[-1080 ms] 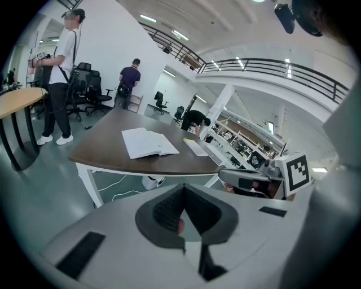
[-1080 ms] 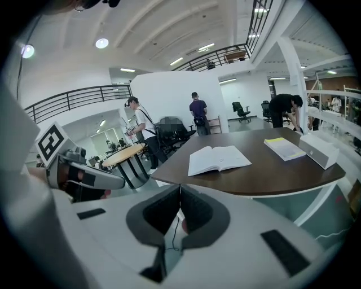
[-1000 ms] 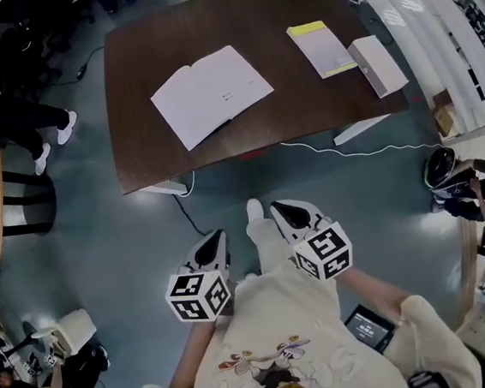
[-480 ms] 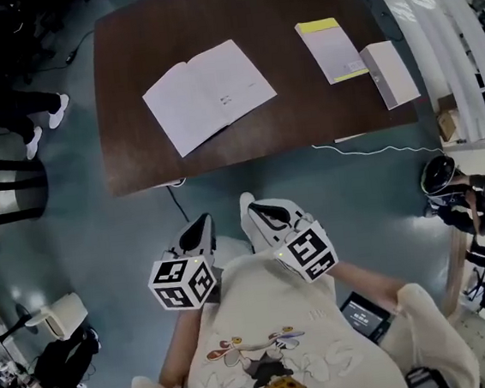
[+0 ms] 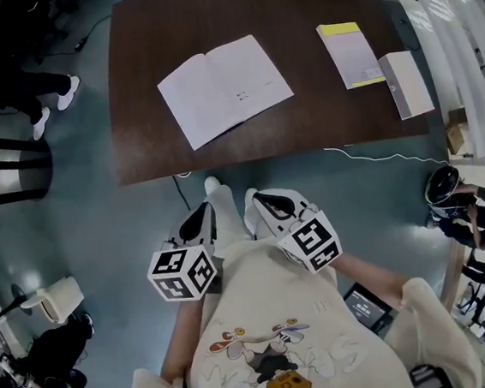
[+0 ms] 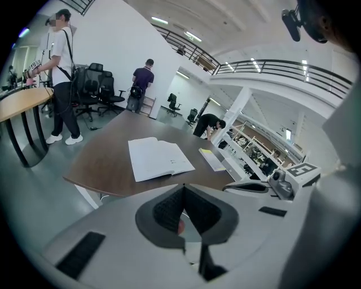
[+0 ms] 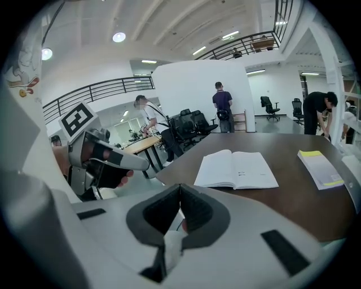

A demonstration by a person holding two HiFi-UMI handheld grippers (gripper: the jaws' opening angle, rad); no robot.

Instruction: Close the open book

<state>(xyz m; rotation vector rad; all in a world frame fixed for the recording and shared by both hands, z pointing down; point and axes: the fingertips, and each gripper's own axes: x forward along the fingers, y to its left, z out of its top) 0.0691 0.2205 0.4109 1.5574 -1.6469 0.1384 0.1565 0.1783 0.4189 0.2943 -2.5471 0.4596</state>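
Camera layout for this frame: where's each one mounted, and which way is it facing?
Head view: on the person's head, facing steeply down at the table and open book; shows sweatshirt, left gripper, right gripper.
Left gripper view: on the left gripper, looking along its shut jaws toward the open book; right gripper at right.
Right gripper view: on the right gripper, looking along its shut jaws toward the open book; left gripper at left.
Shared: all three see the open book.

Open book (image 5: 224, 87) on table (image 5: 291, 3), notepad (image 5: 350, 55) to its right — box (image 5: 410, 85) just beside notepad, rightmost
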